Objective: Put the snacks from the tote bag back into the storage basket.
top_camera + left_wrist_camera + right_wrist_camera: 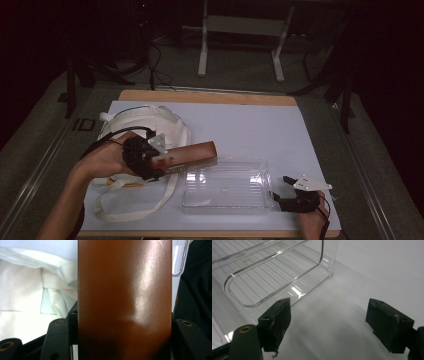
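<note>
At the left side of the table (pixel 300 125), the left gripper (pixel 162 161) holds a brown box (pixel 192 152) between its jaws; the jaws are closed on its two long sides, as the left gripper view shows with the brown box (pixel 125 300) standing between the black jaws. The box lies almost level in the air, with its free end just over the near-left corner of the clear plastic tray (pixel 227 185), and behind it sits a white cloth bag (pixel 145 127) with long straps. The right gripper (pixel 285 192) rests at the right end of the tray with its jaws wide apart and nothing between them; in its own view the tray wall (pixel 287 285) is near the left jaw but not touched. I think several things can go wrong. The box surface looks smooth and shiny, and it is held near one end, so it may tilt down or slip out when it is lowered. Its far end may hit the tray rim and push the light tray away, because the right gripper does not hold the tray. A bag strap lying near the tray could also catch. No brand, label or writing can be read on the box, the bag or the tray.
</note>
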Action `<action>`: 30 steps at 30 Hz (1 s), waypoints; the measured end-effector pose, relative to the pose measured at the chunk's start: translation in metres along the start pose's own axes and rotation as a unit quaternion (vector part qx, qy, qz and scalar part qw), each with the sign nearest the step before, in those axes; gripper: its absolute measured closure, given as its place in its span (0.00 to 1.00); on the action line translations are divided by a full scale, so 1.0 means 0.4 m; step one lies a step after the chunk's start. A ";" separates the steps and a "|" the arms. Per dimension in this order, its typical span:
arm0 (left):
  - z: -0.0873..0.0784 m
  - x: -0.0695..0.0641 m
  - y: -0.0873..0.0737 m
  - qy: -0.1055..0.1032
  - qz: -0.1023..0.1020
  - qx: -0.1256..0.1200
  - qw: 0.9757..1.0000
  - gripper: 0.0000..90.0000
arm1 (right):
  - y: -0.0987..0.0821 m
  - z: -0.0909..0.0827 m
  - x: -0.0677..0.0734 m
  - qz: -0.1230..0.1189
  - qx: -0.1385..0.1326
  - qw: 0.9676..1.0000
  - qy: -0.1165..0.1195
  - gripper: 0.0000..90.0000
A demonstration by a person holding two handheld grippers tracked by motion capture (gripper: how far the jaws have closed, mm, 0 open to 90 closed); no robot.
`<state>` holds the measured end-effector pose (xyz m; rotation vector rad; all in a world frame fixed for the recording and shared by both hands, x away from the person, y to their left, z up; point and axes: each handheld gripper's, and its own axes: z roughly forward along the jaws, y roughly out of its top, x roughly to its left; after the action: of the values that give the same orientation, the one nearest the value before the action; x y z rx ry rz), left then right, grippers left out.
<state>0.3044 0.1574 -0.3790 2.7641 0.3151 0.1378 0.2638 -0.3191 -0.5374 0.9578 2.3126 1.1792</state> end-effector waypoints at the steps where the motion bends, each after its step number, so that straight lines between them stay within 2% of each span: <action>1: 0.000 0.000 0.003 -0.001 0.004 0.002 1.000 0.49 | 0.000 0.000 0.000 0.000 0.000 1.000 0.000 0.23; 7: 0.014 -0.013 0.020 -0.004 0.015 0.011 1.000 0.49 | 0.000 0.000 0.000 0.001 0.000 1.000 0.001 0.23; 30: 0.058 -0.059 0.088 -0.025 0.064 0.015 0.998 0.48 | 0.000 0.001 0.000 0.001 0.000 1.000 0.002 0.23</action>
<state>0.2918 0.1121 -0.3893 2.8123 0.1293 0.0966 0.2641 -0.3191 -0.5375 0.9581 2.3147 1.1818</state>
